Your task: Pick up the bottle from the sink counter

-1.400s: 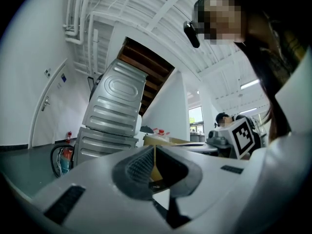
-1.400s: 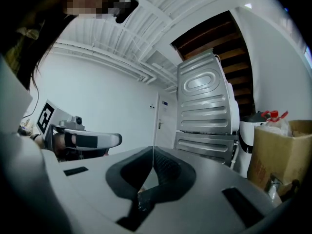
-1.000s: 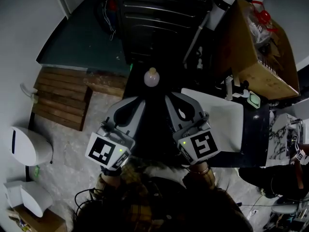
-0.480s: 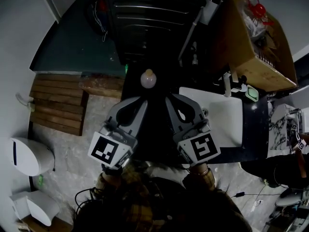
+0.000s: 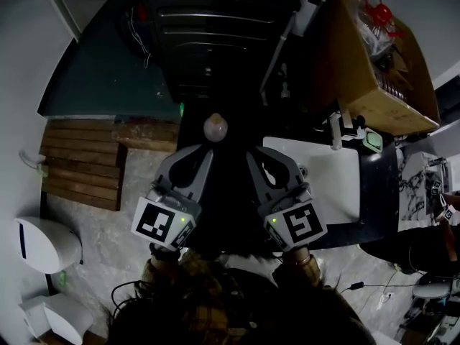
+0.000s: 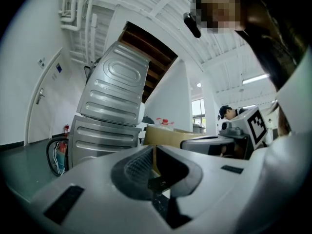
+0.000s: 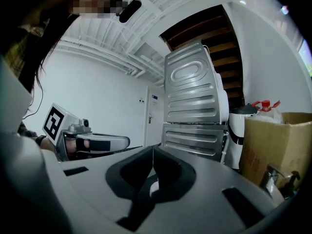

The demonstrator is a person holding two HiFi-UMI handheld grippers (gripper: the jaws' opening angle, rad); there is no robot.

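At the far left a wooden pallet [image 5: 79, 160] lies on the floor, apart from the work.

The left gripper [image 5: 205, 151] is held level and points forward. Its jaws are pressed together and nothing is between them; the left gripper view shows only the far room over the tips. I judge it is kept closed because the reach has not started.

Just ahead of both grippers, between their lines, there is a pale round thing [image 5: 215, 128] on the dark surface. I think this is the bottle, seen from above, so only its top shows. It stands free and upright, not touching any gripper. I cannot tell if this spot belongs to the counter [image 5: 377, 192].

The right gripper [image 5: 253, 154] is beside the left one, also level, and its jaws also meet at the tips with nothing held. The 2 grippers are side by side, probably to come at the bottle from the front.

Right of them is the white sink [image 5: 338, 192] with a tap [image 5: 336, 134] at its back edge. Behind it stands a cardboard box [image 5: 374, 77], tilted in this view.

Count: 2 grippers, 1 likely bottle, 1 sink, 1 tap, 1 box, 1 pallet, and 2 metal machines [image 5: 215, 27] stacked behind the bottle.
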